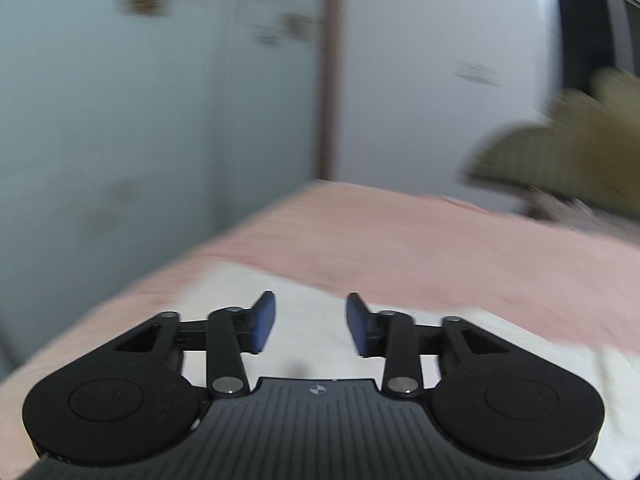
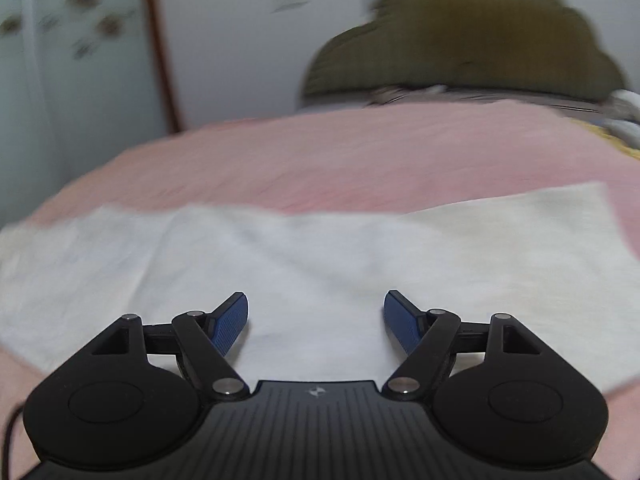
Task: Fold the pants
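White pants [image 2: 320, 256] lie spread flat across a pink bed cover [image 2: 360, 152], reaching from the left edge to the right edge of the right wrist view. My right gripper [image 2: 316, 300] hovers above their middle, open, with only cloth seen behind the gap between its blue pads. In the left wrist view the pants [image 1: 312, 312] show as a white patch under and right of my left gripper [image 1: 311, 300], which is open with nothing between its pads. Both views are blurred.
An olive-green bundle of bedding [image 2: 460, 40] sits at the far end of the bed [image 1: 400, 240], also seen as the green bedding [image 1: 560, 160]. Pale wardrobe doors [image 1: 140, 120] with a brown frame strip [image 1: 330, 72] stand beyond the bed's left side.
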### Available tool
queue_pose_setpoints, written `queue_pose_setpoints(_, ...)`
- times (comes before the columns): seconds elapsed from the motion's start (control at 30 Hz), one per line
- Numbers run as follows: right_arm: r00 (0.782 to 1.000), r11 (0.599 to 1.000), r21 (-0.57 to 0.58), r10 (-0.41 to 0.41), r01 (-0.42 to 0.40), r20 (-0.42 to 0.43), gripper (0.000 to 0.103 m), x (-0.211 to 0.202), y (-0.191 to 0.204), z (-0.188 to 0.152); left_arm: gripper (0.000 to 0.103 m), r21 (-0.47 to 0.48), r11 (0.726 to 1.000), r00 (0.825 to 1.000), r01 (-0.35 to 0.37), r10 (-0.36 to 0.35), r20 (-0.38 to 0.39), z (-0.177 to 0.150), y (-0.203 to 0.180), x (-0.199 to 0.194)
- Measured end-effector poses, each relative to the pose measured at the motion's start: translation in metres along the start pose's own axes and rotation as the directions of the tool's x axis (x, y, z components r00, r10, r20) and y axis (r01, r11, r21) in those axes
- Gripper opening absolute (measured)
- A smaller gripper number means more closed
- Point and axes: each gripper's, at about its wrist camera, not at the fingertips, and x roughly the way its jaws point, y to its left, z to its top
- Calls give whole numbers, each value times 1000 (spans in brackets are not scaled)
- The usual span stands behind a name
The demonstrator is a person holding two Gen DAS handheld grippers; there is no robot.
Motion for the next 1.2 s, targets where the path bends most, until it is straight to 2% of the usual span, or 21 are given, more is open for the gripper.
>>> queue_pose_setpoints(0.07,995,994,77,-81,77,57,83,-18,-23,1,47,64,992,994,104,-102,-34,-7,-36,3)
queue_pose_setpoints(0.13,990,982,152,-122,110,65,83,-34,-47,-1,51,127,969,977,211,-203,-72,-17,-73,5)
queue_pose_setpoints(0.2,992,963,246,-121,107,46,83,-45,-68,-6,53,187,936,954,297,-282,-103,-29,-105,5)
queue_pose_setpoints(0.27,995,932,354,-93,77,29,83,-55,-88,-15,55,252,903,937,349,-330,-116,-43,-131,6)
queue_pose_setpoints(0.37,1000,873,488,-11,16,-13,83,-59,-108,-29,59,335,866,928,373,-352,-122,-65,-158,8)
queue_pose_setpoints(0.43,999,839,543,46,-34,-9,83,-57,-111,-39,60,361,853,926,377,-352,-135,-76,-166,18)
queue_pose_setpoints(0.57,996,811,579,87,-87,27,83,-41,-118,-36,64,366,855,930,367,-326,-170,-89,-172,27)
queue_pose_setpoints(0.67,996,812,578,43,-78,74,83,-23,-121,-29,70,346,866,932,361,-318,-177,-85,-173,27)
queue_pose_setpoints(0.9,981,754,654,-80,-56,176,82,14,-141,-11,77,342,873,935,349,-302,-186,-83,-174,29)
queue_pose_setpoints(0.93,980,750,660,-90,-50,177,78,19,-144,-9,78,340,873,935,349,-300,-188,-83,-174,30)
queue_pose_setpoints(1.0,982,729,683,-96,-40,160,52,27,-153,-8,79,335,876,935,349,-299,-192,-82,-173,30)
queue_pose_setpoints(1.03,985,710,704,-97,-34,146,28,32,-159,-10,80,332,877,935,349,-299,-193,-82,-172,30)
queue_pose_setpoints(1.07,986,688,725,-100,-27,132,13,33,-165,-14,80,329,877,934,349,-299,-194,-81,-172,30)
queue_pose_setpoints(1.13,986,676,735,-86,-48,144,11,33,-169,-18,80,325,878,933,351,-301,-195,-81,-171,30)
queue_pose_setpoints(1.2,983,723,690,-102,-32,152,10,28,-161,-12,80,324,878,933,352,-302,-195,-81,-171,30)
